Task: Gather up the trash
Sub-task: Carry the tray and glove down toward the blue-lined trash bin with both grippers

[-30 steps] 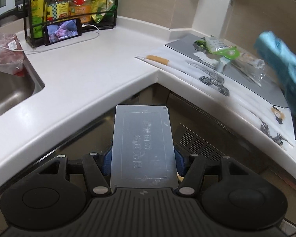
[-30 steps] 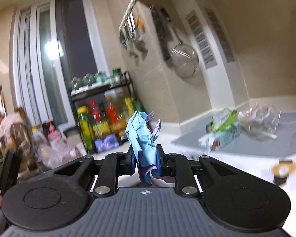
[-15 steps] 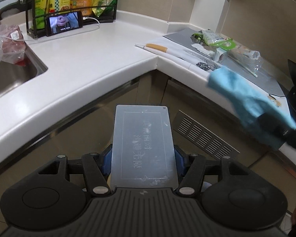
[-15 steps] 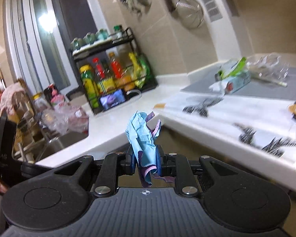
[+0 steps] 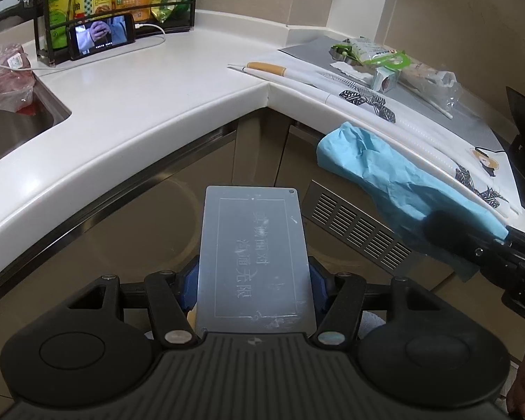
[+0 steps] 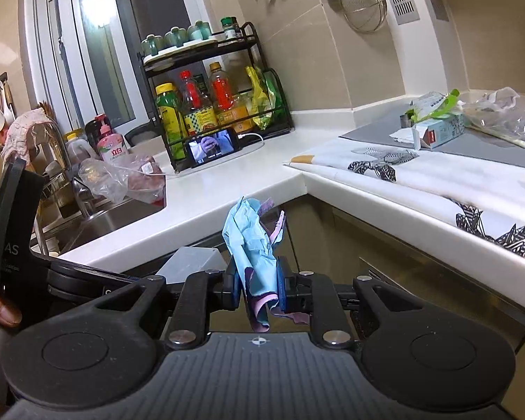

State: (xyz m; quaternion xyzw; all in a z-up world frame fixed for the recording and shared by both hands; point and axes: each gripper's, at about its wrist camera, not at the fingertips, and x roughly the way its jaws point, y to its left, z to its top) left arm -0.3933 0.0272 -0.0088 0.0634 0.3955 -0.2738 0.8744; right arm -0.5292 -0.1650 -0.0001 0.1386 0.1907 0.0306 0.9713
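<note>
My left gripper (image 5: 253, 285) is shut on a flat grey plastic plate (image 5: 252, 245) that stands out forward between its blue pads, below the counter's corner. The plate's far end (image 6: 189, 262) also shows in the right wrist view. My right gripper (image 6: 259, 285) is shut on a crumpled blue paper with pink scraps (image 6: 252, 241). In the left wrist view that blue paper (image 5: 395, 178) hangs in front of the counter edge, to the right of the plate. More trash lies on the grey mat: a green-white packet (image 5: 371, 54), a small carton (image 6: 441, 133) and clear plastic wrap (image 6: 497, 112).
A white L-shaped counter (image 5: 157, 98) runs around the corner, with cabinet fronts and a vent grille (image 5: 357, 227) beneath. A sink (image 5: 3, 122) with a bag of meat (image 5: 7, 77) is at left. A phone (image 5: 103, 35) leans on a bottle rack (image 6: 213, 105). A patterned cloth (image 6: 437, 182) covers the right counter.
My right gripper carried the blue paper down from above the counter to below its edge, closer to the grey plate. The left gripper sank a little, still holding the plate.
</note>
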